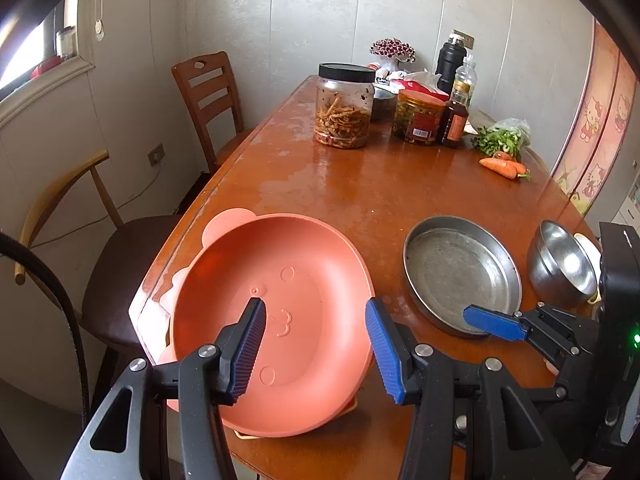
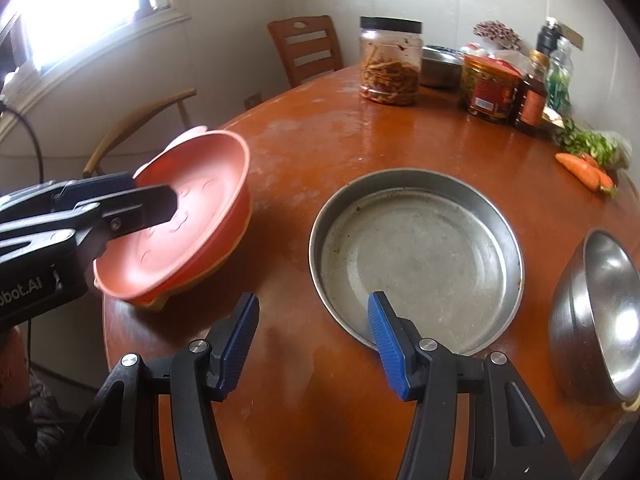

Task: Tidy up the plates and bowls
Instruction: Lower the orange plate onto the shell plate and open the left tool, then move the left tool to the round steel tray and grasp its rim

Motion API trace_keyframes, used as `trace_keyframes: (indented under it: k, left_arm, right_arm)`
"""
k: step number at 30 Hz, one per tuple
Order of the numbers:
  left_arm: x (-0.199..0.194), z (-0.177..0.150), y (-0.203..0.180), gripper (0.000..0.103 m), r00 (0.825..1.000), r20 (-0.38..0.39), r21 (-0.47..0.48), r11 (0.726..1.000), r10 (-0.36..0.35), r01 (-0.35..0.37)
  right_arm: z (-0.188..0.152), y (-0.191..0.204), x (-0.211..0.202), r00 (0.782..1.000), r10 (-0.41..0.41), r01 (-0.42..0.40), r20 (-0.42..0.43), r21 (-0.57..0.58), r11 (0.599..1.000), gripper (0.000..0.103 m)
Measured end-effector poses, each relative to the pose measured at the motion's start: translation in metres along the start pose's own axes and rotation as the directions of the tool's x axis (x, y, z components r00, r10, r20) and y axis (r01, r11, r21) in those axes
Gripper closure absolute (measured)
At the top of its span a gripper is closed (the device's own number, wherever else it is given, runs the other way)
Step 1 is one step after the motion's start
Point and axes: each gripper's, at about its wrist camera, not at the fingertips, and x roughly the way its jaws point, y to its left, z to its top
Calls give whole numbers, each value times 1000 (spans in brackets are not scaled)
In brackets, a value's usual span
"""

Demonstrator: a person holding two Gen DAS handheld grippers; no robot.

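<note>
Sitting tilted on the wooden table (image 1: 360, 184), the salmon-pink plate (image 1: 280, 312) fills the space between and beyond the left gripper (image 1: 316, 346) jaws; its raised near rim lies between the two blue pads, which stand apart with no clear contact on the rim. From the right wrist view the left gripper (image 2: 154, 196) reaches over that plate's rim, one finger above the inner face. A yellowish piece peeks from under the plate's near edge, mostly hidden.

Just ahead of the right gripper (image 2: 314, 344), the round metal pan (image 2: 416, 256) lies flat; its near rim passes behind the right-hand pad, while the left-hand pad stands over bare tabletop. Those jaws are parted and grip nothing. Right of them leans a steel bowl (image 2: 600, 316), cut off at the frame edge. Farther beyond the jaws stand a black-lidded jar (image 2: 390, 62), other jars and bottles, and carrots (image 2: 584, 170) with greens, softly blurred.
</note>
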Motion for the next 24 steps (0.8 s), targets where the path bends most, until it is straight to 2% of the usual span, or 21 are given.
trace_keyframes:
  k: [10, 24]
  left_arm:
    - [-7, -15, -17, 51, 1000, -13, 37, 999, -21, 22]
    - [-19, -57, -52, 51, 997, -44, 95, 993, -61, 65]
  right_arm:
    - [-29, 3, -25, 992, 123, -124, -40, -27, 992, 44]
    - [-90, 16, -75, 992, 114, -118, -49, -85, 989, 45]
